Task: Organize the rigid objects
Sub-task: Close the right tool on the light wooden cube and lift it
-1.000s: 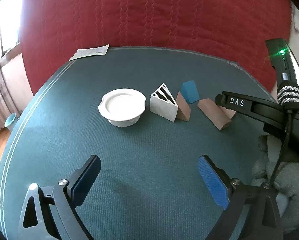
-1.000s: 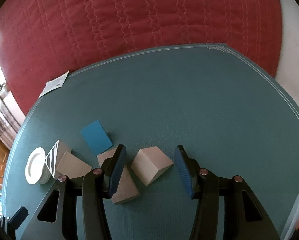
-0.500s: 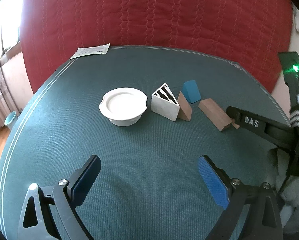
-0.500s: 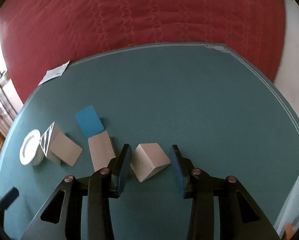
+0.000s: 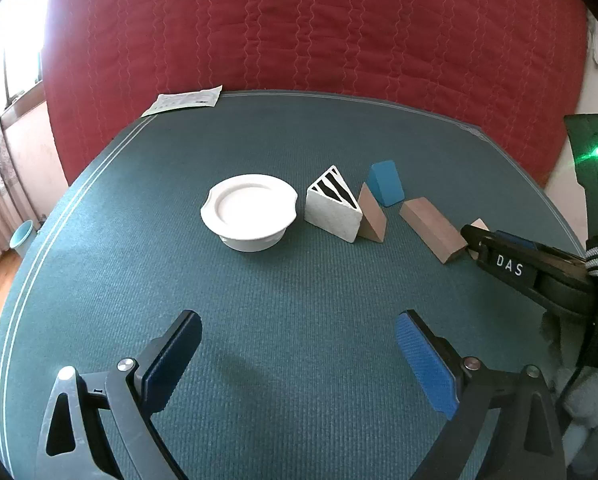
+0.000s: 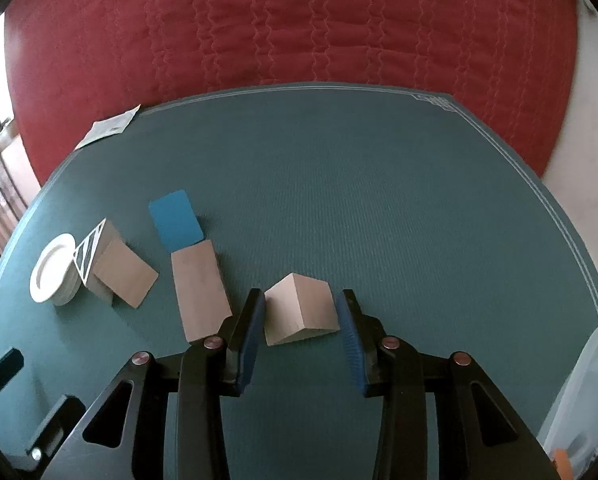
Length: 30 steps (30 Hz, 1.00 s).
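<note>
- Right gripper point(image 6: 301, 316) has drawn its jaws in since a second ago: then they stood wide, the left finger over the long brown block; now both blue pads press the sides of the pale wedge block point(image 6: 299, 308), which they pinch as it sits on the green mat point(image 6: 359, 200).
- Landmark for all places: the pale wedge block.
- Nearest, on its left: left gripper point(image 5: 297, 356), hovering over bare mat with jaws spread wide and nothing between them. Judged to be waiting while the other hand works.
- Pinch sits on the wedge's two flat side faces, sloped face up; likely chosen because the slope would give the pads nothing square to bite on.
- Just left of the wedge, almost touching the left finger: long brown block point(image 6: 199, 288), lying flat. A lift straight up looks safest, so as not to nudge it.
- Beyond that block's far end: blue block point(image 6: 175, 220), touching it.
- Farther left: brown wedge point(image 6: 125, 278) leaning against the striped white prism point(image 6: 89, 254), then the white dish point(image 6: 53, 274) touching the prism.
- These pieces run in a rough row out from the dish; probably the sorted line, with the wedge next to join.
- Far left corner: paper slip point(image 6: 109, 128) at the mat's edge, well apart.
- Near right: clear plastic bin point(image 6: 583, 392), partly in view, contents unclear.
</note>
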{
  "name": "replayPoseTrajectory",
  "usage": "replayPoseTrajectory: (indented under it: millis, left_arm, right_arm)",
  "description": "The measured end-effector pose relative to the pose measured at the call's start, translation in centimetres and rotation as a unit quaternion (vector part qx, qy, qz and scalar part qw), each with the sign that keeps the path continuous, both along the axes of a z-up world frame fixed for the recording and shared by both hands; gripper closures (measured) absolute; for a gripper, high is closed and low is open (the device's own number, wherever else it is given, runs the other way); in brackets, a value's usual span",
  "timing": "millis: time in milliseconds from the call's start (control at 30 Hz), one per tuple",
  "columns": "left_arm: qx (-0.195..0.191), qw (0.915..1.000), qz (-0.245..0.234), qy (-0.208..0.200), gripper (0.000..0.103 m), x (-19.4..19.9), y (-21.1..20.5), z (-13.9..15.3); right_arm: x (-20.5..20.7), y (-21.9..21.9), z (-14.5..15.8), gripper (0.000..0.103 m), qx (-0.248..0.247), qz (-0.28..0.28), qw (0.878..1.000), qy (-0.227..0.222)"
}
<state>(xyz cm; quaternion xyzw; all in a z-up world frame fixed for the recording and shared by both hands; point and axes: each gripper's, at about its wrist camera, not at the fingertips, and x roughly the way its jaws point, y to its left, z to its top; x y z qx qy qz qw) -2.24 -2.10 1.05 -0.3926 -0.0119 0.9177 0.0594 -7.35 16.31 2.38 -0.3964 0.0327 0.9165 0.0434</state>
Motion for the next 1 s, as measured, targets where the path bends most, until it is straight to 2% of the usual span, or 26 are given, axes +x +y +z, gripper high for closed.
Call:
replayPoseTrajectory:
  millis: [167, 333, 500, 600, 700, 800, 933, 1000]
  left_arm:
    - [0.002, 1.0, -0.002, -0.002, 0.003, 0.1, -0.2, 0.0]
    - [0.003, 1.0, -0.001, -0.003, 0.003, 0.1, -0.3, 0.1]
    - [0.002, 1.0, -0.002, -0.003, 0.003, 0.1, -0.3, 0.1]
    - [0.002, 1.0, -0.001, -0.002, 0.003, 0.0, -0.3, 0.0]
    - [0.003, 1.0, 0.0, -0.002, 0.003, 0.1, -0.3, 0.0]
    - [0.002, 1.0, -0.001, -0.002, 0.003, 0.1, -0.3, 0.0]
    - [0.003, 1.0, -0.001, -0.002, 0.003, 0.1, -0.4, 0.0]
    - [0.004, 1.0, -0.001, -0.002, 0.003, 0.1, -0.5, 0.1]
  right_arm:
    - [-0.1, -0.4, 0.1, 0.062, 0.014, 0.003, 1.0, -0.002]
    - [0.6, -0.2, 0.2, 0.065, 0.008, 0.026, 1.0, 0.001]
    - [1.8, 0.2, 0.4, 0.064, 0.004, 0.042, 0.999, 0.002]
    - [2.8, 0.8, 0.6, 0.056, -0.015, 0.024, 1.0, 0.002]
    - [4.2, 1.1, 0.8, 0.055, -0.03, 0.009, 0.999, 0.002]
    - [5.2, 1.3, 1.0, 0.055, -0.069, 0.008, 0.998, 0.001]
    - [5.2, 1.9, 1.0, 0.056, -0.152, 0.019, 0.988, -0.008]
    - [4.8, 2.0, 1.0, 0.056, -0.167, 0.016, 0.986, -0.007]
